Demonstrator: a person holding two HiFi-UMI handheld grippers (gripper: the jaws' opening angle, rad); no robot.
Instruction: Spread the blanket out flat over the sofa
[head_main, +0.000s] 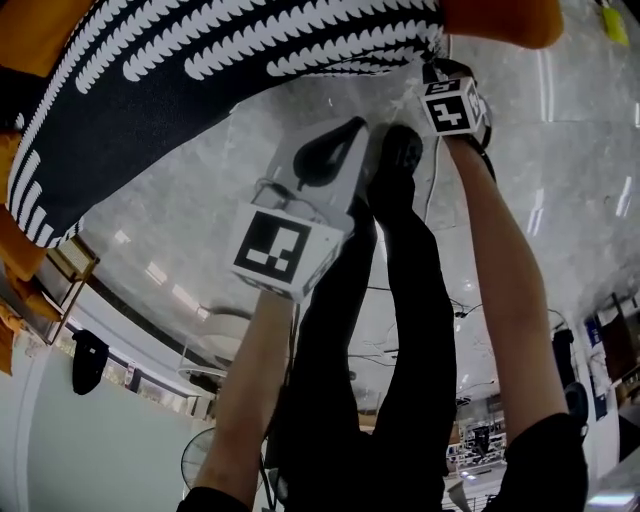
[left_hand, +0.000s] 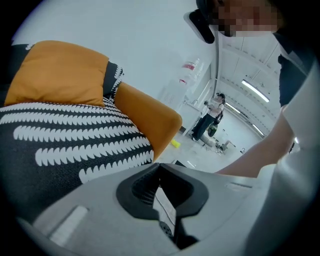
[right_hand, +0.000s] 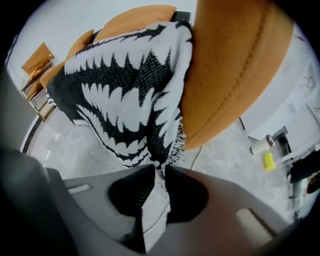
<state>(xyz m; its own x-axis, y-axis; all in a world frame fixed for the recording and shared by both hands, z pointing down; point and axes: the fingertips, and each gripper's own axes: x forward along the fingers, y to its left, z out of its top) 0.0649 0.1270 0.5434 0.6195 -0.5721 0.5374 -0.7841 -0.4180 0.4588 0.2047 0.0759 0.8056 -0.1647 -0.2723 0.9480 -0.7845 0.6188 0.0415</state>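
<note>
A black blanket with white leaf rows lies over the orange sofa, and its edge hangs over the front. In the right gripper view one fringed corner of the blanket hangs off the sofa arm down to my right gripper. That gripper's jaws stand slightly apart, with the corner's threads in the gap. My left gripper is shut with nothing between its tips, a little off the blanket and the sofa. From the head view, the left gripper is below the blanket's edge and the right gripper at its right corner.
Pale glossy floor lies in front of the sofa. A small yellow object is on it to the right. A wooden shelf stands left of the sofa. My legs in black trousers are between the arms. A person stands far off.
</note>
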